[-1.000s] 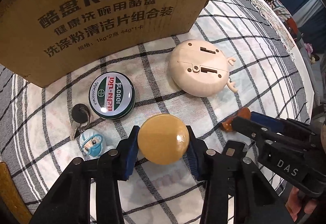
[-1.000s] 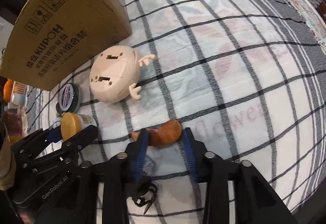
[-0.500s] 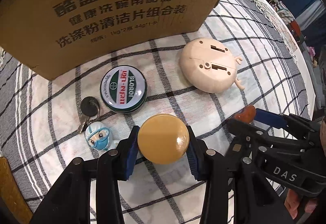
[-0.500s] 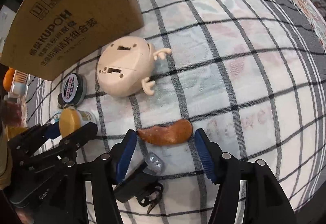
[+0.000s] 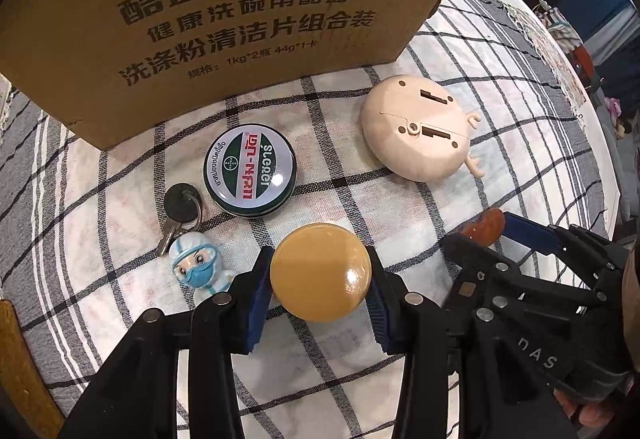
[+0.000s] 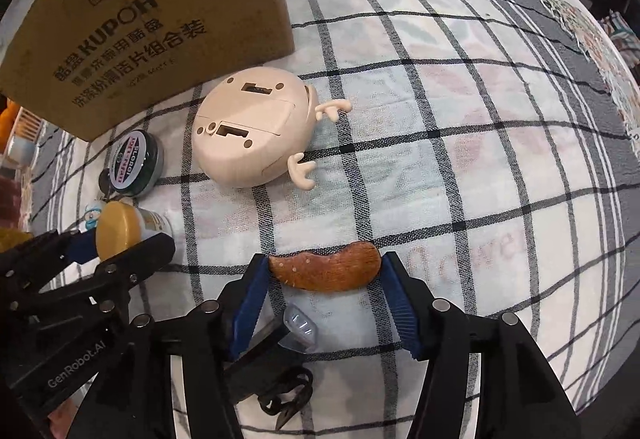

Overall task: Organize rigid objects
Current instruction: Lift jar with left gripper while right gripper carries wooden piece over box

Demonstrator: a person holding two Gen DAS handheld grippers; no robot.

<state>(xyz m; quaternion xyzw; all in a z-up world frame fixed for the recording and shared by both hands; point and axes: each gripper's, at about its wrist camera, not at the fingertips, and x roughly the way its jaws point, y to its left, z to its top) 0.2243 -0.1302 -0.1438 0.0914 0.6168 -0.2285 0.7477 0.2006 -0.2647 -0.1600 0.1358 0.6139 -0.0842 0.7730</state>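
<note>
Seen from the left wrist, a black-headed key on a ring (image 5: 182, 205) is found at about nine o'clock, with a small figurine in a white hood and blue mask (image 5: 199, 269) lying just below it, near the left blue pad. At ten o'clock a round green tin with a white, red and green printed lid (image 5: 250, 171) is laid flat on the black-and-white checked cloth (image 5: 520, 127). A brown cardboard box printed KUPOH (image 5: 224, 7) is stood across the twelve o'clock side. The left gripper (image 5: 320, 277) is seen at six o'clock, its jaws clamped on a small jar with a glossy amber round lid (image 5: 321, 271), both blue pads pressed against the lid's rim. At two o'clock a beige rounded plastic toy with small antler-like arms (image 5: 416, 133) is turned underside up, apart from the box.

From the right wrist, the same jar (image 6: 120, 231) is shown at nine o'clock between the left gripper's fingers. The right gripper (image 6: 324, 275) sits at six o'clock with its jaws apart, a brown curved wooden piece (image 6: 326, 267) lying on the cloth between the pads; the left pad looks to touch its end, while a thin gap seems to remain at the right end. A clear plastic piece attached to a black clip (image 6: 280, 359) is lying below it.
</note>
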